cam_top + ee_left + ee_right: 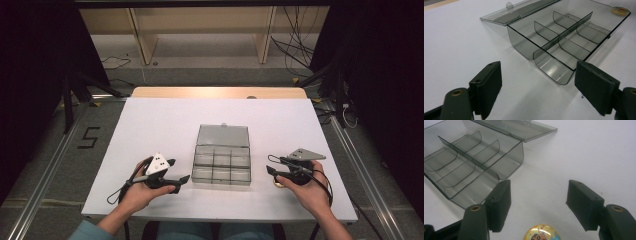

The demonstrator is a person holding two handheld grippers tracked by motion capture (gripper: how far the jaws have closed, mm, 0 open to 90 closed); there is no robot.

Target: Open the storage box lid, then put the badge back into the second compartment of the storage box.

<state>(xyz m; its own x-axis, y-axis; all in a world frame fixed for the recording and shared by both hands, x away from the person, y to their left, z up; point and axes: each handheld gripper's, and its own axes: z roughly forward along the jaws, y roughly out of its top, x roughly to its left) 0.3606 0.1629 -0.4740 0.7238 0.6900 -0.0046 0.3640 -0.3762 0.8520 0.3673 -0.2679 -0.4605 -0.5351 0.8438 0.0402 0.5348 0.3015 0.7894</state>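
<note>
I am holding the right claw with its jaws spread wide and gripping nothing, hovering just above the white counter; directly below and between the jaws a small round badge with a cartoon print is lying flat, just beside the box's near right corner. I am judging the badge as light, rigid and glossy, so likely slippery; being thin and flat, it is calling for a pinch across its rim, jaws lowered close to the counter. Being round, it is showing no long axis; its printed face is pointing up. I am keeping the left claw equally spread and empty, aimed at the near left corner of the clear compartment box. The box is sitting mid-counter between both claws, its lid lying open away from me, its long axis running left to right. Its thin plastic is looking stiff but brittle.
</note>
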